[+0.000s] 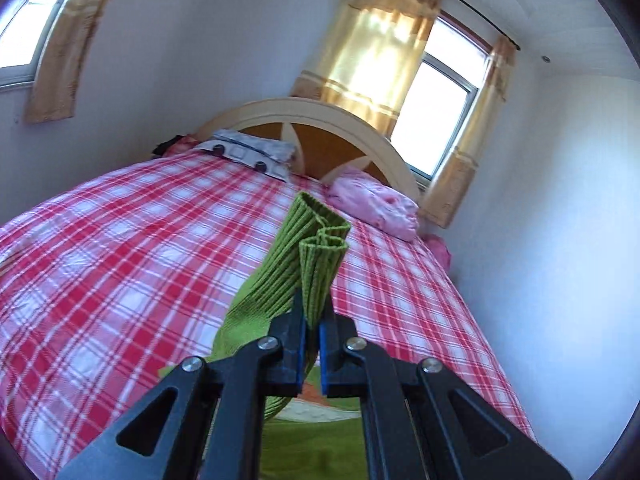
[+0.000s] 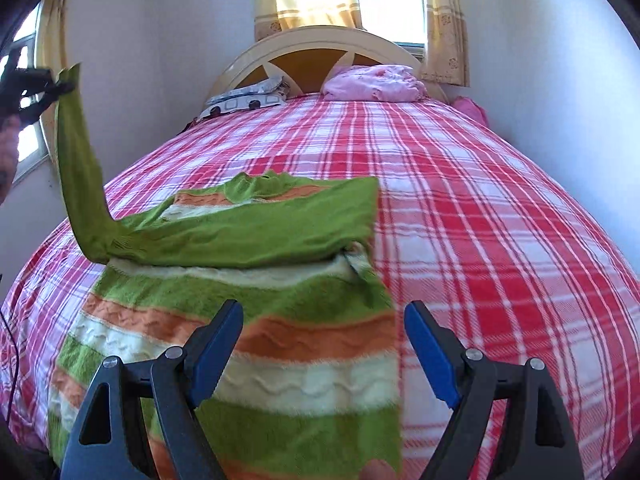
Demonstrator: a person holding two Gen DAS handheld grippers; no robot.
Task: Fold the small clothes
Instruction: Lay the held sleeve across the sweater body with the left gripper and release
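Note:
A small green sweater (image 2: 248, 344) with orange and cream stripes lies flat on the bed, one sleeve folded across its chest. Its other sleeve (image 2: 76, 168) is stretched up and to the left. My left gripper (image 1: 313, 312) is shut on that sleeve's ribbed green cuff (image 1: 320, 256), which sticks up past the pads; in the right wrist view the left gripper (image 2: 50, 86) shows high at the far left. My right gripper (image 2: 324, 344) hangs open just above the sweater's lower right part, with nothing pinched between its blue pads (image 2: 430, 352).
The bed wears a red and white plaid sheet (image 2: 500, 240). Near the curved wooden headboard (image 2: 312, 46) lie a pink pillow (image 2: 372, 84) and a folded grey patterned cloth (image 2: 248, 98). White walls stand close on both sides, with curtained windows (image 1: 400, 64) behind.

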